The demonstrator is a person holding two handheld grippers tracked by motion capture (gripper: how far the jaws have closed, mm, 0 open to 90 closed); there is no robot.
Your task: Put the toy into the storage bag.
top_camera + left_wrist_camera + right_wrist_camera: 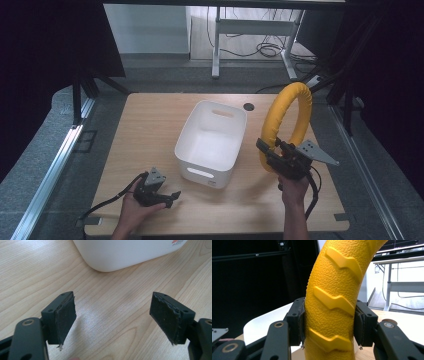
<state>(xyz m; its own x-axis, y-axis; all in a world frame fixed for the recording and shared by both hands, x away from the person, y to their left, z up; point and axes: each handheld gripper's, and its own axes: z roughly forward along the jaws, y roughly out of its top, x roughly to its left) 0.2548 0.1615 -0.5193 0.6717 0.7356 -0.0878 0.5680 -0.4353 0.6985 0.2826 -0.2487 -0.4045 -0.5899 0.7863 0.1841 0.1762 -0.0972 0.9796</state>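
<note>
Clamped hard between black fingers (pixel 294 322), yellow ring (pixel 332 302) with raised zigzag tread, textured skin pressed on both sides. Held upright off the worktop (pixel 150 120) by the right gripper (pixel 272 157), just beside the right wall of the white plastic bin (pixel 212 142), ring's top arcing toward the far edge. Bin standing mid-worktop, handle cut-outs in its end walls. Down at the near left, left gripper (pixel 172 196) low over the wood, fingers (pixel 63 317) spread wide, released, bare wood grain between them, bin's rounded corner (pixel 107 255) just ahead.
</note>
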